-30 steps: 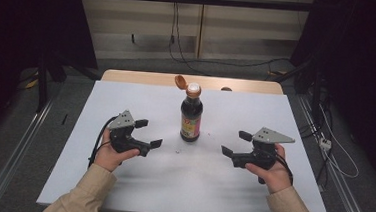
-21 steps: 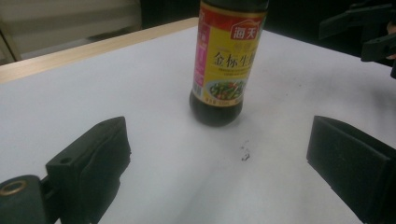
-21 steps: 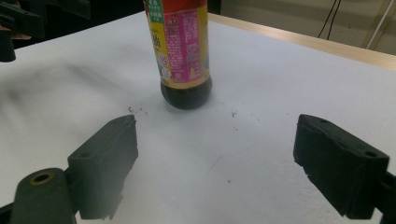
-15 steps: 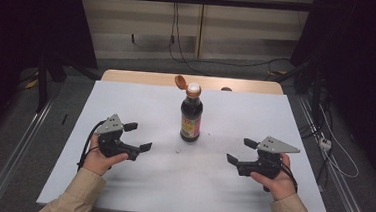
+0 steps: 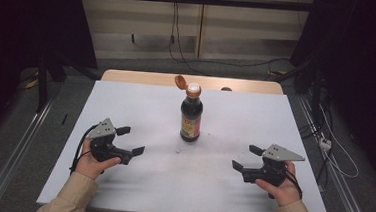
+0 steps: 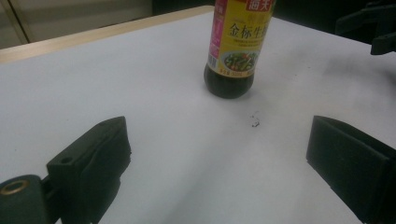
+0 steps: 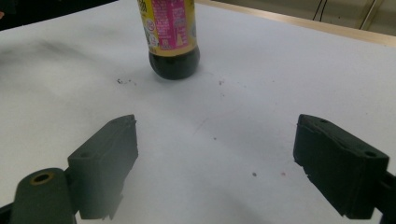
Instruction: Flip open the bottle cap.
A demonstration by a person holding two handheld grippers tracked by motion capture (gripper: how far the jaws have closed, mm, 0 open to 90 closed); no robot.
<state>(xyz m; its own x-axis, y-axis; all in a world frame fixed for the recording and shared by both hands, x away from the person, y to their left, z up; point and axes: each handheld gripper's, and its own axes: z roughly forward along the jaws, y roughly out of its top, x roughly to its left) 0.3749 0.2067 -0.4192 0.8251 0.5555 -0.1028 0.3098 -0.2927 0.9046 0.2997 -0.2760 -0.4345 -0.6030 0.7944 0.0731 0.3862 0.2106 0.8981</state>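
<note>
Bottle — that is the thing both hands are pointing at, and it is standing upright near the middle of the white surface, a bit toward the far edge. It is holding a dark sauce and wearing a yellow and pink label. Its orange cap is flipped open and is hanging off to one side of the bottle's neck.

The left hand-held gripper is sitting well apart from the bottle, on the bottle's near left side, with a hand wrapping around it from behind. Its jaws are spreading wide and are holding nothing — in the left gripper view the bottle is showing beyond them, not between them.

The right hand-held gripper is sitting well apart from the bottle too, on the bottle's near right side, with the other hand gripping it. Its jaws are also gaping wide with nothing in them. In the right gripper view the bottle is standing past the jaws, and small dark specks are lying on the surface just beside the bottle's base.
</note>
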